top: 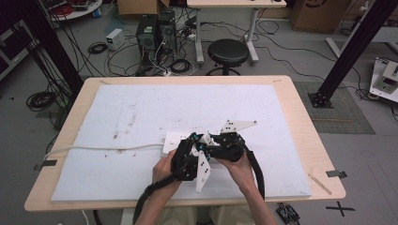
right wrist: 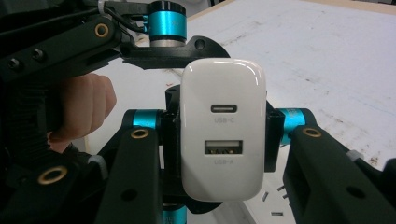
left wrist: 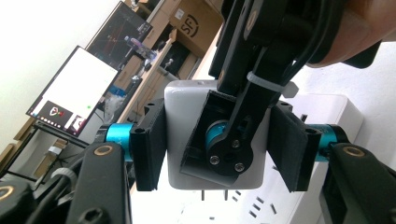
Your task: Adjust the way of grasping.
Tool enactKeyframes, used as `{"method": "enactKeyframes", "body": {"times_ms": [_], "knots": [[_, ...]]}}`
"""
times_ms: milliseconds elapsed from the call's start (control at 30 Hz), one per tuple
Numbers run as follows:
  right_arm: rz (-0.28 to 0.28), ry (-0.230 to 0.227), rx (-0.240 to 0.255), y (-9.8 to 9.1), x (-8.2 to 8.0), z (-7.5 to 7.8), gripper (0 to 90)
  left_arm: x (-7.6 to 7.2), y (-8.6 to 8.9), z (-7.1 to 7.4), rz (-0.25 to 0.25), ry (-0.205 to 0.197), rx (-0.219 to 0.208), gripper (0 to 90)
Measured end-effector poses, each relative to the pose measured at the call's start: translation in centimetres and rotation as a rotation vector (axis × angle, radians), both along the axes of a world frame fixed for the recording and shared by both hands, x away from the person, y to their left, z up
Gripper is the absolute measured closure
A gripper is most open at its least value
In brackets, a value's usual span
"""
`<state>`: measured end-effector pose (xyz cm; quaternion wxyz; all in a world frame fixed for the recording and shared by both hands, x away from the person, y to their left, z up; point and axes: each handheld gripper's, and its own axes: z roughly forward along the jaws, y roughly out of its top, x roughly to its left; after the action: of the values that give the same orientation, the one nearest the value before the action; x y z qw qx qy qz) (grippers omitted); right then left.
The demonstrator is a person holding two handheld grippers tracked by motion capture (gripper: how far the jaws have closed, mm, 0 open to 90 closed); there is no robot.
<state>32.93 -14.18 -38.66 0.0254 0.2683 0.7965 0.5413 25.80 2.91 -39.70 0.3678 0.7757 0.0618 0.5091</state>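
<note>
Looking down from above onto the surface (top: 281, 101); riding close behind each hand-held gripper, facing the white charger (right wrist: 223, 126) from opposite sides, shared by both.

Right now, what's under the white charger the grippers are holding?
Under the charger lies a white power strip with its sockets; the charger's prongs hang just above it. Whether they touch a socket is hidden.

A lab or workshop is indicated: computer towers (top: 155, 30), tangled cables (top: 180, 65), a stool (top: 228, 52) and cardboard boxes (top: 319, 14) are seen beyond the desk (top: 300, 122).
</note>
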Motion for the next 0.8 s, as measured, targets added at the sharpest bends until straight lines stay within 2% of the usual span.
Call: {"method": "enactKeyframes", "body": {"times_ms": [267, 400, 533, 633, 667, 700, 767, 800], "knots": [[-0.006, 0.007, -0.006, 0.0, -0.1, 0.0, 63.0, 0.0, 0.1, -0.1, -0.003, 0.002, -0.014, 42.2], [-0.007, 0.005, -0.012, 0.1, -0.1, 0.0, 62.9, 0.1, 0.2, -0.2, -0.001, 0.022, -0.022, 42.0], [-0.013, 0.001, -0.016, 0.1, 0.0, -0.1, 62.9, 0.1, 0.5, 0.0, -0.008, 0.034, -0.028, 30.5], [-0.018, 0.010, -0.015, 0.0, 0.0, 0.0, 62.9, 0.2, 0.8, 0.1, -0.019, 0.045, -0.026, 29.9], [-0.022, 0.010, -0.017, -0.1, 0.0, 0.0, 62.9, 0.2, 0.9, 0.1, -0.020, 0.042, -0.026, 21.7], [-0.022, 0.010, -0.017, -0.1, 0.0, 0.0, 62.9, 0.2, 0.9, 0.1, -0.020, 0.042, -0.026, 19.6], [-0.022, 0.009, -0.015, -0.1, 0.0, 0.0, 62.9, 0.1, 1.1, 0.2, -0.026, 0.047, -0.036, 19.6], [-0.024, 0.006, -0.013, -0.1, 0.0, 0.0, 62.9, 0.1, 1.1, 0.2, -0.036, 0.058, -0.047, 16.9]]}}
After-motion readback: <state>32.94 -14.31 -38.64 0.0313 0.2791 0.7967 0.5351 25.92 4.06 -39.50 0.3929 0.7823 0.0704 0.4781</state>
